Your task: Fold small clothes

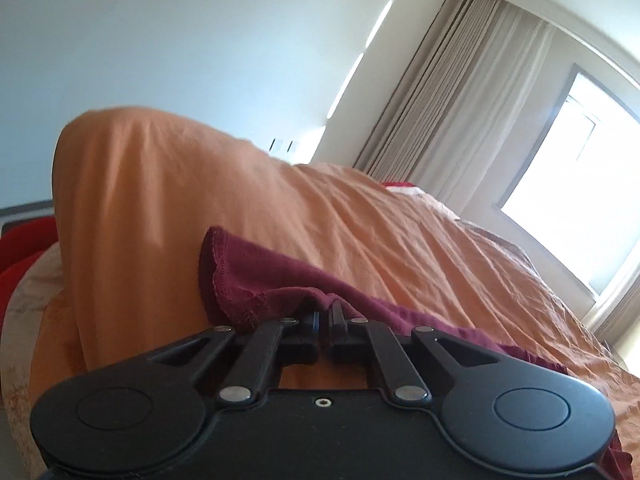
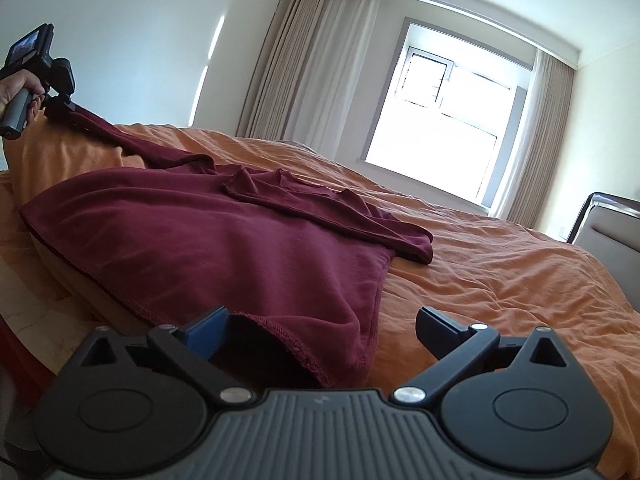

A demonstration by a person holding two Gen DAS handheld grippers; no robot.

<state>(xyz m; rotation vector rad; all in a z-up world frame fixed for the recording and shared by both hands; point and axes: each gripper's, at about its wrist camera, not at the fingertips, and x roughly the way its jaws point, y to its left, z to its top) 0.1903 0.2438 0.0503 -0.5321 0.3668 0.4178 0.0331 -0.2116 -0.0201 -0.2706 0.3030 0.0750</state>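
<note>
Maroon shirt (image 2: 208, 240) sprawls on the orange bed (image 2: 500, 280), one end pinched in the left hand-held gripper (image 1: 324, 316), its hem lying loose between the spread right hand-held gripper (image 2: 322, 330).

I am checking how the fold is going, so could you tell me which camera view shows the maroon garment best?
The right wrist view: the maroon garment lies spread across the orange bedspread, one end lifted by the left gripper. The left wrist view shows only a bunched hem pinched in that shut gripper.
</note>
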